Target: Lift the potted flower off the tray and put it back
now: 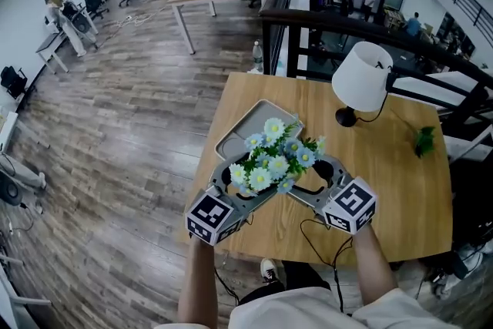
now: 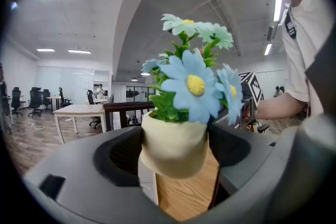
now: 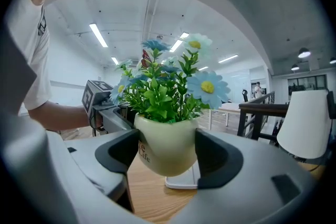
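Left gripper (image 2: 174,150): I have both jaws closed on the pot (image 2: 173,139), one on each side. Right gripper (image 3: 167,152): jaws likewise clamped on the pot's sides. The flower (image 1: 273,158) sits upright between the two grippers, its base clear of the table (image 1: 385,196), over the near end of the tray (image 1: 248,127). Beyond, a lamp (image 1: 362,77) stands on the table.

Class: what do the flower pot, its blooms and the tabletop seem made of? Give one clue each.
Cream round pot: probably glazed ceramic, smooth sheen. Blue daisy blooms: likely fabric, flat matte petals. Brown tabletop: wood or veneer, visible grain.
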Motion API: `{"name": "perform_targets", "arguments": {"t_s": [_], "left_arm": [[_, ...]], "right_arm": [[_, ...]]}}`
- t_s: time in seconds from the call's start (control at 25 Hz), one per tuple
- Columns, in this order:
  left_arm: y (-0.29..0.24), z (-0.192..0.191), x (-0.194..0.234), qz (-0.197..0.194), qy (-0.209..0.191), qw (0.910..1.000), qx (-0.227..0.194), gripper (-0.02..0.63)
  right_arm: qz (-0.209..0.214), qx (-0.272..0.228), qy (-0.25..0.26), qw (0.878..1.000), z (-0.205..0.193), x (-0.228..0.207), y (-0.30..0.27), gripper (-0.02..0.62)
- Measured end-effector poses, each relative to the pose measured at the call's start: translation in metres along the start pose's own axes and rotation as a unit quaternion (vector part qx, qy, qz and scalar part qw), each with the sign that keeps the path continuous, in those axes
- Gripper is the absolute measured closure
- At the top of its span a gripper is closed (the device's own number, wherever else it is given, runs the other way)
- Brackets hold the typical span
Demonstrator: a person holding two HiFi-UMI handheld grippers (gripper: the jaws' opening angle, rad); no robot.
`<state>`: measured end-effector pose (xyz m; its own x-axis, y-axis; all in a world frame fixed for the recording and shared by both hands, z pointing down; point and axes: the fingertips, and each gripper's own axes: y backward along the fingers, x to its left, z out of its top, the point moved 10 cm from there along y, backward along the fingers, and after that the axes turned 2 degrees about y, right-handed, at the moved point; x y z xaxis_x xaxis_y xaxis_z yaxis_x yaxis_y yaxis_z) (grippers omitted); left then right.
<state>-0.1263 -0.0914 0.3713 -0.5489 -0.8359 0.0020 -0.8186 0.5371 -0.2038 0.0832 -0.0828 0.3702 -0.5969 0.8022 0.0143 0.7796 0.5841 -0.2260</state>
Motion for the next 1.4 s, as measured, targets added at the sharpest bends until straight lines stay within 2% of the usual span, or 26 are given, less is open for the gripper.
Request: {"name": "perform_targets", "arguments": {"t_s": [0.52,0.72,0.96,1.4], "left_arm": [[0.042,0.019,-0.056,-0.021,0.009,0.9996,-0.018,0.189],[0.056,0.021,-0.067,-0.026,0.021,0.9992,-0.02,0.189],[0.075,0.024,-0.077,-0.024,0.011,0.9996,-0.008,0.189],[0.089,0.026,-0.094,-0.036,0.016,0.999,-0.021,0.189]], "right_arm": [[-0.027,-0.009,0.005,1.0,0.022,0.062,0.053,0.252],[-0.032,-0.022,0.004,0.999,0.023,0.08,0.062,0.252],[-0.027,-0.025,0.004,0.999,0.026,0.1,0.065,0.252],[-0.036,-0.031,0.01,0.999,0.031,0.12,0.081,0.25]]}}
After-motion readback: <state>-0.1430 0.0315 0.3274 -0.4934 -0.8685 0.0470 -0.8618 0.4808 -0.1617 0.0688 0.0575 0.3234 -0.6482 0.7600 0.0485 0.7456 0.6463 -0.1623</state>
